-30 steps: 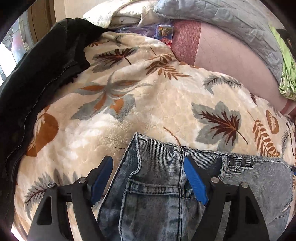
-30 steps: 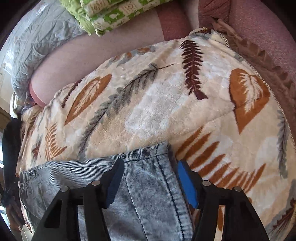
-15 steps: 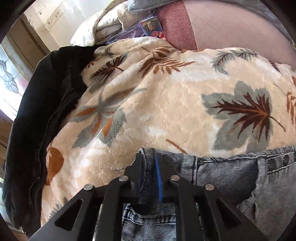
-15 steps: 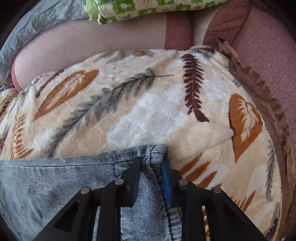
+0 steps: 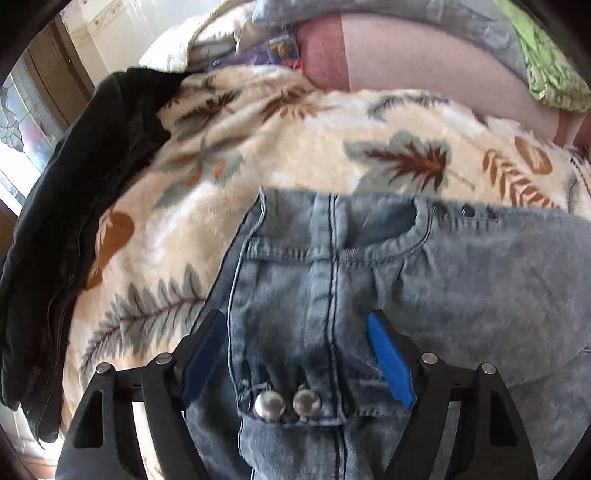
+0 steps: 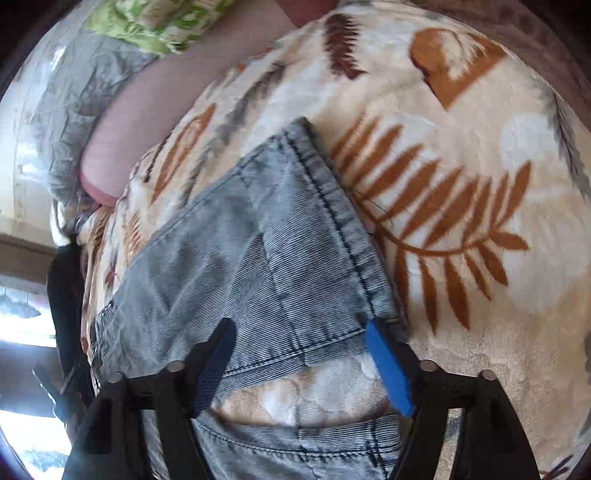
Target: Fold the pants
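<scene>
Cream plush blanket [image 5: 295,147] with rust, grey and maroon leaf print, spread over the seat directly ahead of both tools; pinkish-red upholstered backrest [image 5: 424,62] beyond it. Black zippered jacket [image 5: 74,206] draped to the left of the left tool, grey quilted cover [image 6: 74,85] and green patterned cloth [image 6: 159,22] piled along the far edge. Leaded-glass window [image 5: 18,125] in dark wood framing at far left, bright daylight entering.
</scene>
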`<state>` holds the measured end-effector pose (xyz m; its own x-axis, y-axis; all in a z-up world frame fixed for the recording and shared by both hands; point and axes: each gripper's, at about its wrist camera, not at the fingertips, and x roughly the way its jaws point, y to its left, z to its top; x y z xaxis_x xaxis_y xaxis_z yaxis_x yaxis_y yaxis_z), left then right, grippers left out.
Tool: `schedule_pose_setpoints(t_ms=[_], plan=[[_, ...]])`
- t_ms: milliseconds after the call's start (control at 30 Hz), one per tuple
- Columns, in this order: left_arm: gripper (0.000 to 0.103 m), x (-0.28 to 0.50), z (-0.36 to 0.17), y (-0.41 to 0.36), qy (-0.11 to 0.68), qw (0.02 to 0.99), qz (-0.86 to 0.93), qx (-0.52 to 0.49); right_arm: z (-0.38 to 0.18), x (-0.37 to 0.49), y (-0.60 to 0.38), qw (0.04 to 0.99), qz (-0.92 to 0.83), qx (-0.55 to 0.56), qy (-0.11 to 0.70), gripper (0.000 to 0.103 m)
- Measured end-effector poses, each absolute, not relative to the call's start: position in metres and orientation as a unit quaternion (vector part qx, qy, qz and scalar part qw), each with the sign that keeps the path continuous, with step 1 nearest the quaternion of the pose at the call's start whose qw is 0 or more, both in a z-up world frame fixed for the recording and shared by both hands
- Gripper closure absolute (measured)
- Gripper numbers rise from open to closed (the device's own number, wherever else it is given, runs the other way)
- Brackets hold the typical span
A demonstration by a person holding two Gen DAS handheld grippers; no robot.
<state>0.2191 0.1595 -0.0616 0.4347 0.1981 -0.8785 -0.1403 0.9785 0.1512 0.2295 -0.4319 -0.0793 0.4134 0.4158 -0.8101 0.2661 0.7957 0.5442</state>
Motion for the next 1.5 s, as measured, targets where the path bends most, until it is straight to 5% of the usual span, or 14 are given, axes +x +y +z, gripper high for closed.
schedule_pose_setpoints(t_ms=[200, 533, 567, 600, 633, 867, 900, 1000, 1133, 1500], plan=[[0.024, 0.143, -0.036, 0.179, 0.485, 0.871, 0.067, -0.032, -0.019, 0.158, -0.423, 0.820, 0.051, 0.201, 0.533, 0.022], [0.024, 0.075, -0.087, 0.198, 0.548, 0.833, 0.076, -0.020, -0.079, 0.131, -0.432, 0.797, 0.059, 0.167, 0.577, 0.024], [0.024, 0.076, -0.088, 0.199, 0.549, 0.832, 0.077, -0.025, -0.077, 0.133, -0.429, 0.801, 0.066, 0.164, 0.572, 0.028], [0.024, 0.077, -0.089, 0.198, 0.551, 0.831, 0.079, -0.025, -0.075, 0.136, -0.426, 0.802, 0.064, 0.164, 0.571, 0.051], [0.022, 0.078, -0.091, 0.196, 0.551, 0.830, 0.081, -0.018, -0.076, 0.139, -0.424, 0.802, 0.053, 0.155, 0.575, 0.064], [0.016, 0.081, -0.093, 0.195, 0.551, 0.829, 0.091, -0.014, -0.068, 0.154, -0.404, 0.810, -0.018, 0.017, 0.586, 0.087], [0.016, 0.081, -0.093, 0.195, 0.551, 0.829, 0.092, -0.013, -0.064, 0.153, -0.401, 0.818, -0.066, -0.043, 0.570, 0.103], [0.016, 0.079, -0.094, 0.193, 0.549, 0.831, 0.096, -0.005, -0.073, 0.146, -0.430, 0.813, -0.046, 0.063, 0.577, 0.094], [0.016, 0.078, -0.090, 0.190, 0.548, 0.832, 0.092, -0.006, -0.065, 0.098, -0.455, 0.814, -0.031, 0.164, 0.556, 0.039], [0.016, 0.066, -0.072, 0.178, 0.525, 0.846, 0.088, 0.020, -0.099, 0.003, -0.466, 0.717, 0.050, 0.409, 0.562, 0.043]])
